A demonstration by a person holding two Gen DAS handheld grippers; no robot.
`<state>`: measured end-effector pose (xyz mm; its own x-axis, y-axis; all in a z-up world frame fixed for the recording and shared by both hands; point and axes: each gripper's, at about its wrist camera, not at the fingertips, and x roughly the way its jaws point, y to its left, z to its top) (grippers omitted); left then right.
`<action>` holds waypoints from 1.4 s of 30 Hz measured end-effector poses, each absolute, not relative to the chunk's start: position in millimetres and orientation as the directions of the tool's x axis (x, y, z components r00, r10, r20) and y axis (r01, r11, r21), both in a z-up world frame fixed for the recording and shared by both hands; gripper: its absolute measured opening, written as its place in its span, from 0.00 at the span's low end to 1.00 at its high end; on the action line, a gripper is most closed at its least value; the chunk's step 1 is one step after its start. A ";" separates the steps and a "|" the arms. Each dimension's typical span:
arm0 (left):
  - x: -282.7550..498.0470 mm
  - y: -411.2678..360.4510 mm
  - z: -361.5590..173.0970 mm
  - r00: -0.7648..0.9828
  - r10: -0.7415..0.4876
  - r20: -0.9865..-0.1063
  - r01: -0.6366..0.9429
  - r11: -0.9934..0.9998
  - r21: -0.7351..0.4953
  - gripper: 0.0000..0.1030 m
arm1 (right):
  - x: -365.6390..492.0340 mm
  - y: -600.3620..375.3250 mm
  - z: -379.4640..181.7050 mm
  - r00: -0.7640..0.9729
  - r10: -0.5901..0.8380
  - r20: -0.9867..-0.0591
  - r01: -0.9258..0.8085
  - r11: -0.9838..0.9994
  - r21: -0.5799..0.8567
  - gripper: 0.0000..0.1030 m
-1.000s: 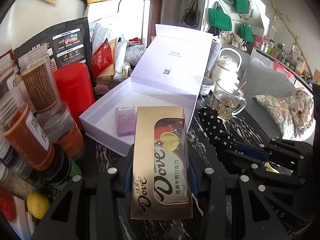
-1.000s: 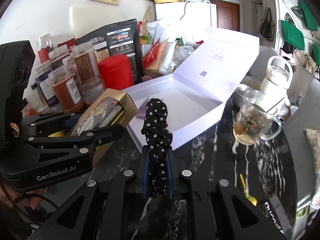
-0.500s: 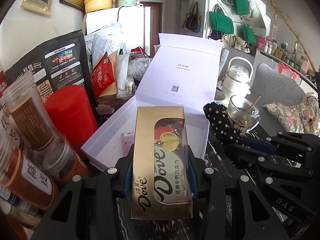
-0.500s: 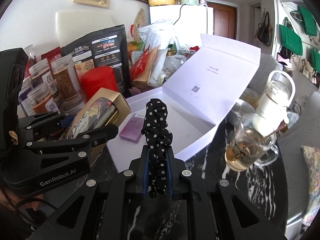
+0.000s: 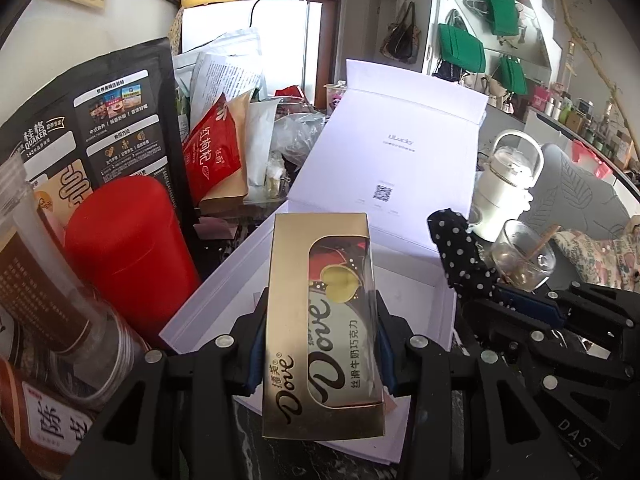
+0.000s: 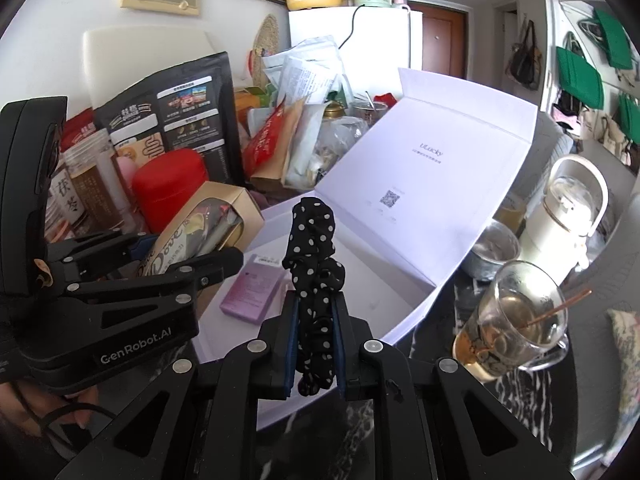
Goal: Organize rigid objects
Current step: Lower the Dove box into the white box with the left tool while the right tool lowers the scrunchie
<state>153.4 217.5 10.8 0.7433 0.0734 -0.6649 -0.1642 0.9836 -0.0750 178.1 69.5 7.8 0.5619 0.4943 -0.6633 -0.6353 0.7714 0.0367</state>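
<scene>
The big white cardboard box with its lid up (image 5: 416, 292) sits on the table right in front of you, with a small purple packet (image 6: 251, 293) already inside. Your left claw (image 5: 322, 350) holds tight the long gold Dove chocolate box with a clear window (image 5: 322, 332) over the box's near edge. It looks light and stiff but can dent, so grip its long sides. Your right claw (image 6: 313, 346) pinches the soft black polka-dot cloth scrunchie (image 6: 314, 264), which is floppy.

A packet (image 6: 251, 294) lies in the open box (image 6: 376, 276); canister (image 6: 170, 188) and jars (image 6: 100, 184) stand left, glass (image 6: 516, 322) right.
</scene>
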 end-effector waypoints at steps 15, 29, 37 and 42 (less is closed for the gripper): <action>190.7 240.7 -15.0 0.681 0.127 -0.721 -0.211 0.977 -0.027 0.42 | 206.9 93.9 -12.3 0.554 0.488 -0.674 -0.635 0.772 0.037 0.15; 215.2 248.2 -56.5 0.607 0.111 -0.787 -0.220 0.975 -0.032 0.42 | 224.8 100.4 -61.9 0.479 0.471 -0.740 -0.630 0.772 0.084 0.15; 225.6 248.8 -80.3 0.527 0.129 -0.840 -0.249 0.968 -0.008 0.43 | 224.0 107.1 -83.8 0.453 0.451 -0.769 -0.638 0.766 0.074 0.16; 228.9 242.1 -81.5 0.524 0.170 -0.834 -0.250 0.967 0.041 0.43 | 220.4 114.9 -86.4 0.467 0.437 -0.769 -0.652 0.757 0.034 0.17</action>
